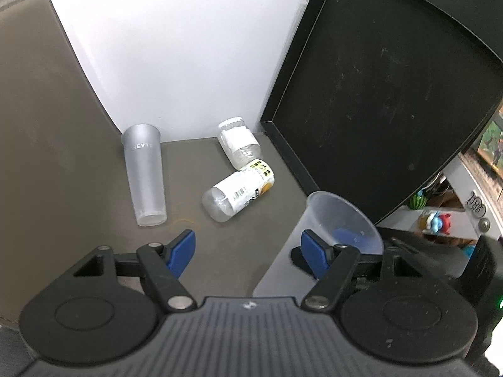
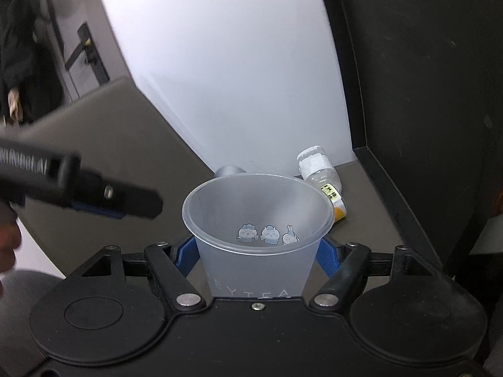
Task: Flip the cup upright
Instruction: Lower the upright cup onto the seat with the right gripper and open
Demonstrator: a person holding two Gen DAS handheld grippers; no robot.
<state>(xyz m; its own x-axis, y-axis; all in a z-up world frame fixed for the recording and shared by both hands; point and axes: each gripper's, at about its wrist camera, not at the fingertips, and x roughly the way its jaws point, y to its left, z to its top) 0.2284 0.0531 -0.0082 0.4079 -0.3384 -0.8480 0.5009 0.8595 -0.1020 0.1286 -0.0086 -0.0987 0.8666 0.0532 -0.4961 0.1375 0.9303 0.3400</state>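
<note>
My right gripper (image 2: 257, 256) is shut on a frosted plastic cup (image 2: 256, 235) with small cartoon prints, its open mouth facing up. The same cup shows in the left wrist view (image 1: 333, 223), held at the right with a blue pad visible through it. My left gripper (image 1: 248, 251) is open and empty, its blue pads (image 1: 180, 253) wide apart, just left of the held cup. It shows blurred in the right wrist view (image 2: 94, 201). A second frosted cup (image 1: 144, 172) stands on the grey table (image 1: 63, 157), mouth up as far as I can tell.
Two small bottles lie on the table: a clear one with a white label (image 1: 239, 143) and one with a yellow-marked label (image 1: 240, 193). A large black panel (image 1: 377, 94) leans at the right. A white wall (image 1: 173, 47) stands behind. Toys (image 1: 435, 221) sit at far right.
</note>
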